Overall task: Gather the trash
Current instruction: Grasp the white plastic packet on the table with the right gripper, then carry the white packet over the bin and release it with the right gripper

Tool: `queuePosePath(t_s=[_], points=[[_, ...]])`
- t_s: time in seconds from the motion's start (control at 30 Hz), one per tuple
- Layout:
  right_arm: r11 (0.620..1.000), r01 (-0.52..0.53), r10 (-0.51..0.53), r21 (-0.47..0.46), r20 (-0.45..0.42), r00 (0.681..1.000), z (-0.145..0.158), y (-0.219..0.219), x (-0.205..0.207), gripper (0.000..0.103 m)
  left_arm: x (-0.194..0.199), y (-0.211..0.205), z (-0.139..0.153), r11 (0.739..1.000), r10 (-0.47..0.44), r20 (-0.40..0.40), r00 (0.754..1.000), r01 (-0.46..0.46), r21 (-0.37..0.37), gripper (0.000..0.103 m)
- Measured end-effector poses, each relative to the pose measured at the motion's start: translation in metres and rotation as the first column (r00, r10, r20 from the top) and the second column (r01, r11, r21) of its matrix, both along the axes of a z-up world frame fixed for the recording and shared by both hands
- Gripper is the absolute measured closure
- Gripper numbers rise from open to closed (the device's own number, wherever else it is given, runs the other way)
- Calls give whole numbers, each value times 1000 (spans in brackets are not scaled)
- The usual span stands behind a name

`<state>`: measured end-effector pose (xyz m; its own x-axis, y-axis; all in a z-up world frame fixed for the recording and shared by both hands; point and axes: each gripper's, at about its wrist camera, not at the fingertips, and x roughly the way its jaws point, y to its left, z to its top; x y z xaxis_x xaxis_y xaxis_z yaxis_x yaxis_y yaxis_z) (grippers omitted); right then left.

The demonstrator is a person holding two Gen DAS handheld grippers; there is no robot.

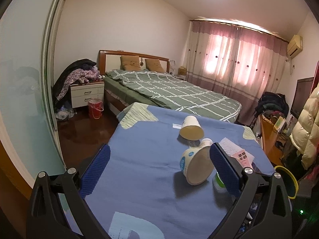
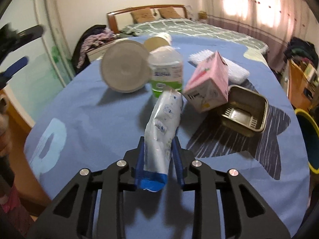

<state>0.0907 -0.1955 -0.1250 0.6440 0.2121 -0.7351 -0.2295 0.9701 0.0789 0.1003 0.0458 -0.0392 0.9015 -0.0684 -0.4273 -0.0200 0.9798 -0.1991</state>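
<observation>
Trash lies on a table with a blue cloth (image 1: 143, 155). My right gripper (image 2: 158, 149) is shut on a white and blue plastic pouch (image 2: 163, 123), held above the cloth. My left gripper (image 1: 159, 157) is open and empty; a tipped white paper cup (image 1: 196, 165) lies just inside its right finger. Another tipped paper cup (image 1: 191, 128) lies farther back. In the right wrist view I see the near cup (image 2: 125, 66), a green-labelled plastic container (image 2: 166, 71), a pink carton (image 2: 209, 81), a brown plastic tray (image 2: 244, 110) and a white ridged sheet (image 2: 235, 67).
A yellow-rimmed bin (image 2: 307, 139) stands off the table's right edge; it also shows in the left wrist view (image 1: 287, 181). A bed (image 1: 169, 91) lies beyond the table, a nightstand (image 1: 87, 94) and red bucket (image 1: 95, 108) to its left. A desk with clutter (image 1: 273, 127) is at right.
</observation>
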Motion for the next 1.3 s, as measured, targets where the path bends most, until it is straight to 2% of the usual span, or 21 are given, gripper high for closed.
queuePosePath(t_s=[0.13, 0.47, 0.73, 0.87, 0.97, 1.07, 1.2, 1.3], points=[[1000, -24, 24, 4, 26, 999, 9, 0, -10, 83, 0, -8, 2, 1000, -8, 3, 1000, 8, 12, 5], [998, -3, -2, 57, 100, 995, 34, -32, -26, 84, 0, -33, 6, 998, -48, 2, 999, 48, 31, 5], [978, 190, -200, 88, 128, 971, 41, -106, -19, 84, 5, -67, 1, 992, -106, -24, 994, 107, 61, 5], [940, 329, -339, 94, 131, 932, 39, -160, -15, 84, 11, -85, -4, 988, -131, -47, 990, 134, 71, 5], [889, 450, -457, 81, 124, 881, 31, -205, -11, 84, 17, -102, -10, 984, -151, -70, 986, 156, 84, 5], [817, 571, -576, 77, 103, 811, 20, -252, -4, 84, 28, -119, -18, 978, -177, -98, 979, 186, 95, 5], [739, 669, -673, 77, 79, 735, 7, -294, 7, 83, 41, -142, -30, 971, -189, -131, 973, 205, 122, 5], [699, 710, -715, 89, 44, 698, -1, -317, 18, 83, 52, -153, -38, 967, -203, -153, 967, 223, 127, 5]])
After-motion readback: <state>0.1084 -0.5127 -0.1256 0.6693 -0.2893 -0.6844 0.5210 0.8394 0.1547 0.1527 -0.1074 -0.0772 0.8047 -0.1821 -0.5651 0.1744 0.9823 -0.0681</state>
